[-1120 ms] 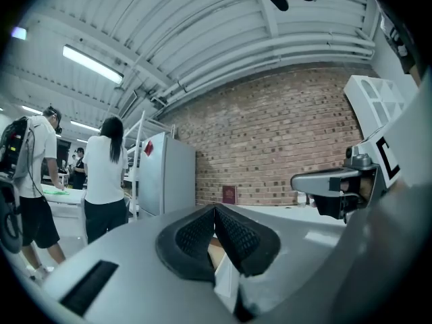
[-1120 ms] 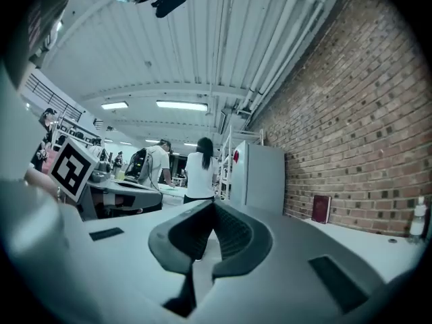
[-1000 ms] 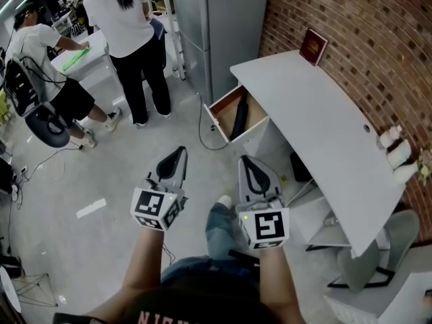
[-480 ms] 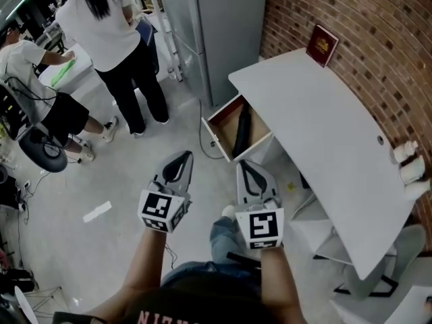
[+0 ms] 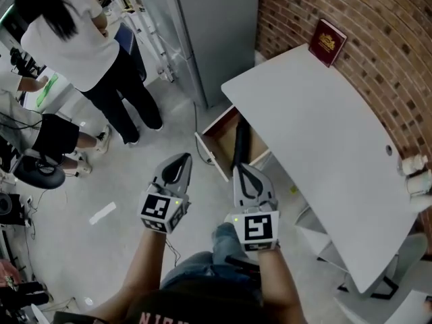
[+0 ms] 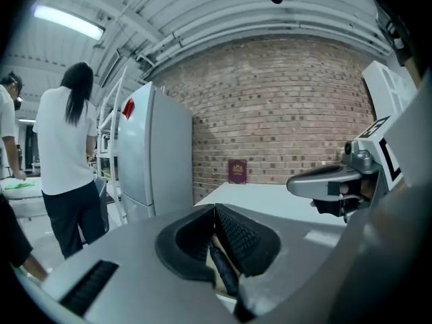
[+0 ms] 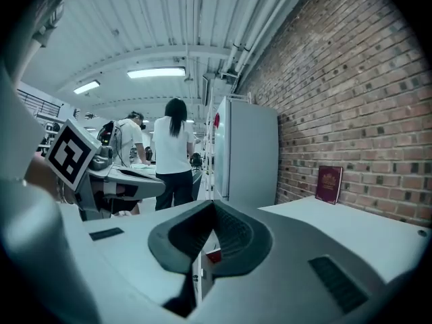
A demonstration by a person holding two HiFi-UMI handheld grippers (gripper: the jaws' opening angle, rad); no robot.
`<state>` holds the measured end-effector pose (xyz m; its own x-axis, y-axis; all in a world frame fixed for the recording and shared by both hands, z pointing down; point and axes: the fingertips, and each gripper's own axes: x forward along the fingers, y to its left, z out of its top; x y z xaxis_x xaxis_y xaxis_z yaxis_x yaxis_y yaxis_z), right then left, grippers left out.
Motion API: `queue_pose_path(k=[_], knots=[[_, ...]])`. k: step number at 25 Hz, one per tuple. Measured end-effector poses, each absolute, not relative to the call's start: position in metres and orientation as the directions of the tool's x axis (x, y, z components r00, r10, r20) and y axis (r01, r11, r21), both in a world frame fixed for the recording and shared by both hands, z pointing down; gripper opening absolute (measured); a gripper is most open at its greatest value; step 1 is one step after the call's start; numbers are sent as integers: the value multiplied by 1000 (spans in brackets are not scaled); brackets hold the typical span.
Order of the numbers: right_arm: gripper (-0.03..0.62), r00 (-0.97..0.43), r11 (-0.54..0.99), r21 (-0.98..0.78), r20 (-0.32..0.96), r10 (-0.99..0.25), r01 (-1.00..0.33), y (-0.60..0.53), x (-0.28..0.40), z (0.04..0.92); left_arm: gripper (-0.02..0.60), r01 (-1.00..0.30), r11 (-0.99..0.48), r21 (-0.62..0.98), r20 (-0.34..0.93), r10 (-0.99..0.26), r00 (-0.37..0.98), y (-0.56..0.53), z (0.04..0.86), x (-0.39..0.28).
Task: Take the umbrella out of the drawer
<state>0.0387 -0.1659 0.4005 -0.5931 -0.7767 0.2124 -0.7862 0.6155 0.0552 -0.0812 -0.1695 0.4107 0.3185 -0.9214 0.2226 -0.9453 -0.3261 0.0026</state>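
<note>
An open drawer projects from under the left end of a white counter, and the counter top covers the drawer's rear. A grey fridge stands just beyond it. A maroon book leans on the brick wall. A person in a white shirt stands well apart.

The black umbrella lies folded in the drawer, with its long axis along the drawer's depth. Which end is the handle cannot be told.

The left gripper and right gripper are near the drawer front. Both have their jaws pressed together and hold nothing.
</note>
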Motion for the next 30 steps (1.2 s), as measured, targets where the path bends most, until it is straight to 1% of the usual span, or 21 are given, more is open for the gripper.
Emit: queue_pose_path(k=[6,11,20,26,30], knots=[[-6,-579,616,78,266,-771,-784,-200,31,424,-3,-946,-322,13,256,-914,315,-202,432,-93],[-6,-543,585,65,300,-784,-808,-223,35,441,-3,-933,-360,14,291,-891,348,-222,455,-92],[-6,-491,538,50,342,-801,-842,-250,18,482,-3,-908,-417,43,319,-856,408,-272,492,-102],[-6,-401,439,10,388,-830,-899,-274,24,538,-3,-889,-454,61,386,-811,440,-292,537,-106],[-6,-378,419,-11,455,-806,-908,-289,18,583,-3,-893,-431,126,391,-806,444,-304,568,-113]])
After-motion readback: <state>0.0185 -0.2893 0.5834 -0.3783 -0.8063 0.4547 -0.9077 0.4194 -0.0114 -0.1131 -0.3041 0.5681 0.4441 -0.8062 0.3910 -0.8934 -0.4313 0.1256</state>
